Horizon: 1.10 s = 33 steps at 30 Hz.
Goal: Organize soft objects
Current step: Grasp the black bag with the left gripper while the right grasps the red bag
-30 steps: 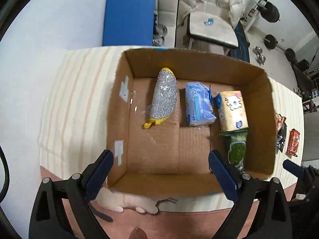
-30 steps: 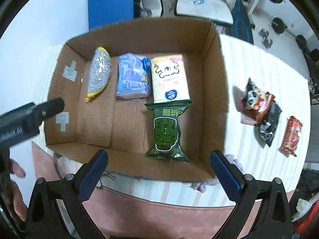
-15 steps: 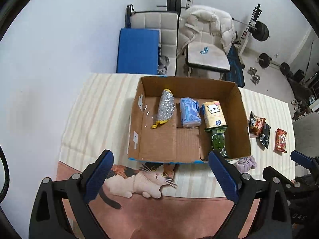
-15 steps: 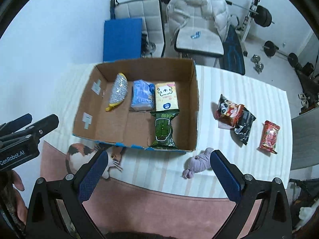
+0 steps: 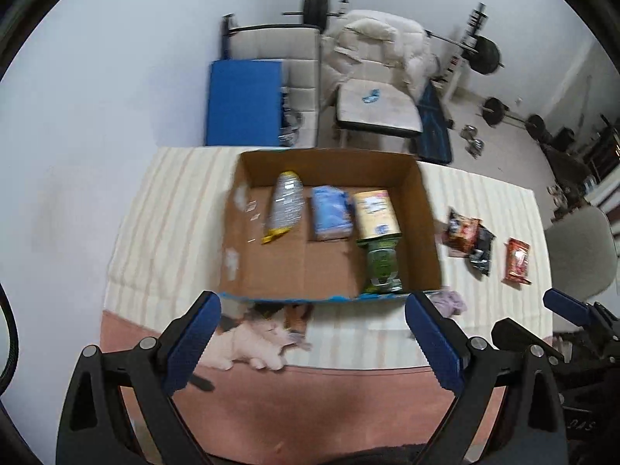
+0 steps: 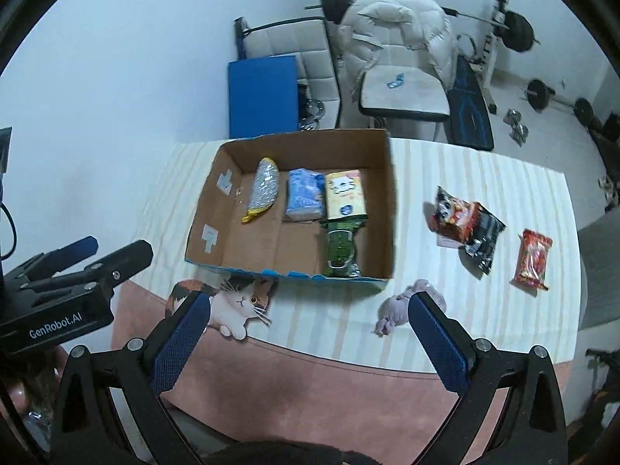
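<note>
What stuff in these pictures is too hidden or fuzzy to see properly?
- Purple soft toy: left wrist view, mostly hidden behind the box corner and the left tool's finger; clearer on the right wrist view.
- Packets in the cardboard box: left wrist view is motion-blurred, so print is unreadable.
- Cat picture on the mat: partly under the box.

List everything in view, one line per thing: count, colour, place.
cardboard box: 1, brown, on the striped table, open top
scrubber: 1, silver and yellow, in the box, far left
tissue pack: 1, blue, in the box, beside the scrubber
cream pack: 1, cream-yellow, in the box, right of the tissue pack
green packet: 1, green, in the box, nearer than the cream pack
snack packets: 3, red and black, on the table right of the box
plush toy: 1, lilac, on the table by the box's near right corner
left gripper: 1, black with blue pads, jaws open, empty
right gripper: 1, same, jaws open, empty
</note>
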Each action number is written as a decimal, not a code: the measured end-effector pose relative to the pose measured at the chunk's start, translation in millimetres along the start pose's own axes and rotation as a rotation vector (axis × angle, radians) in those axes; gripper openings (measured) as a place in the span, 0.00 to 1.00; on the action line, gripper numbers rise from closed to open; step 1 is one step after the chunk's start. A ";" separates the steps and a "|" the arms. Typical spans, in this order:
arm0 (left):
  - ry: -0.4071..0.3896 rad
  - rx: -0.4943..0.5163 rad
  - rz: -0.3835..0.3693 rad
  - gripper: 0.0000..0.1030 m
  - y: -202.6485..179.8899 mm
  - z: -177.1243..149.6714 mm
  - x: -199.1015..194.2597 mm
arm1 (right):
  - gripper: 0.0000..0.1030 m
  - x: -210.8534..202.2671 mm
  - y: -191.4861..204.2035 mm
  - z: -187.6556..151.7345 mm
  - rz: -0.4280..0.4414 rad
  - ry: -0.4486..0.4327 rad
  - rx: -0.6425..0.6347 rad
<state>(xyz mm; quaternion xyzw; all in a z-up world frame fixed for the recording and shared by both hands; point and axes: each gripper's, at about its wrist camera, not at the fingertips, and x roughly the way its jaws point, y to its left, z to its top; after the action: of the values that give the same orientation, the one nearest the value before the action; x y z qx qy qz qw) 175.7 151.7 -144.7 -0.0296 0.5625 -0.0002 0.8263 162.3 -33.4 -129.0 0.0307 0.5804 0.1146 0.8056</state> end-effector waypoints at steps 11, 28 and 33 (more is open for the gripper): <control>0.208 0.241 -0.210 0.95 -214.4 66.4 111.3 | 1.00 -15.7 -206.3 1.0 -0.192 -0.020 0.325; 0.652 0.224 -0.169 0.69 -368.3 48.6 359.0 | 0.88 161.7 -459.4 -9.8 -0.135 0.278 0.611; 0.610 0.249 -0.126 0.57 -373.0 59.3 368.4 | 0.88 188.1 -466.0 -5.5 -0.121 0.313 0.610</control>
<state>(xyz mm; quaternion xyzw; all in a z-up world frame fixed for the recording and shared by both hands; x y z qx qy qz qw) 378.4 -230.2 -447.2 0.0383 0.7767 -0.1285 0.6154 283.1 -445.3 -390.4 0.2175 0.7053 -0.1088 0.6659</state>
